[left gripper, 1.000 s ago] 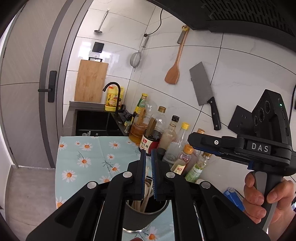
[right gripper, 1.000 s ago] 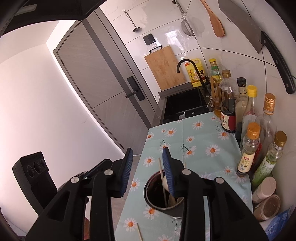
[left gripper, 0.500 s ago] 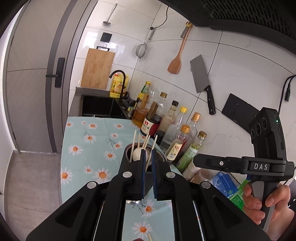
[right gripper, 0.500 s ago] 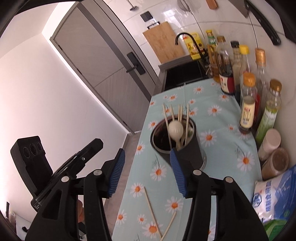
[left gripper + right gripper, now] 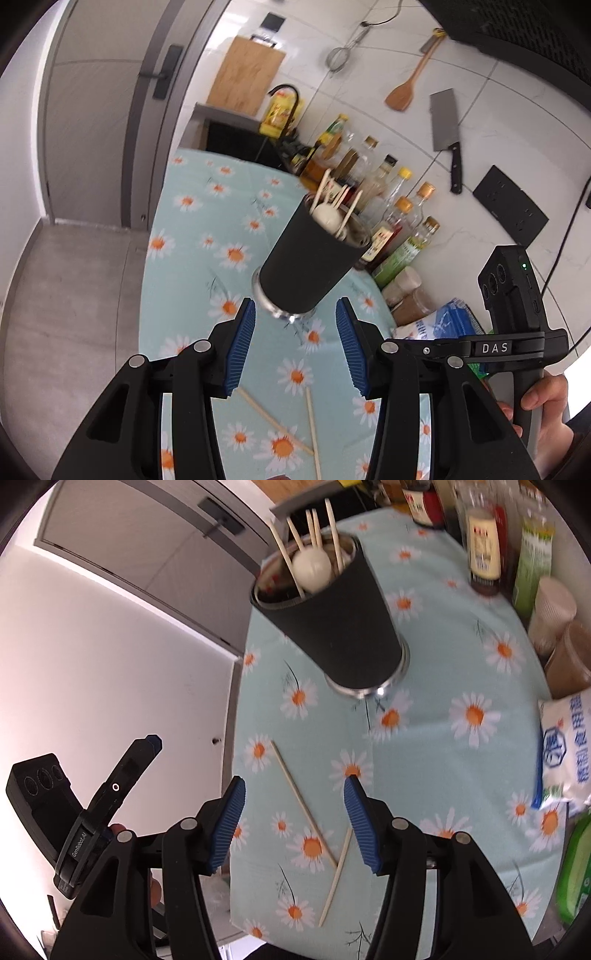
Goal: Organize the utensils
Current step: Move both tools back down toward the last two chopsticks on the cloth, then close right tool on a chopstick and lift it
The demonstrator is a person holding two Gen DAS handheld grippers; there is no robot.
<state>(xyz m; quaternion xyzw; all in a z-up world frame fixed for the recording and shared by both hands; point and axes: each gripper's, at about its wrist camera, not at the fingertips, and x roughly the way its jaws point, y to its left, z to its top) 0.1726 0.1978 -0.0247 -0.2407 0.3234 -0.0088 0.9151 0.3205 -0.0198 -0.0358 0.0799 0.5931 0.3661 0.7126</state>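
A black utensil cup stands on the daisy tablecloth; it holds several wooden chopsticks and a white spoon. It also shows in the right wrist view. Two loose chopsticks lie crossed on the cloth in front of the cup, also seen in the left wrist view. My left gripper is open and empty, just short of the cup's base. My right gripper is open and empty, above the loose chopsticks.
A row of sauce and oil bottles lines the tiled wall right of the cup. Spice jars and a salt bag sit at the right. A sink, a cutting board and a hanging cleaver are behind. The counter's left edge drops to the floor.
My left gripper has opened from shut and both grippers have drawn back from above the cup. The loose chopsticks have come into view below them.
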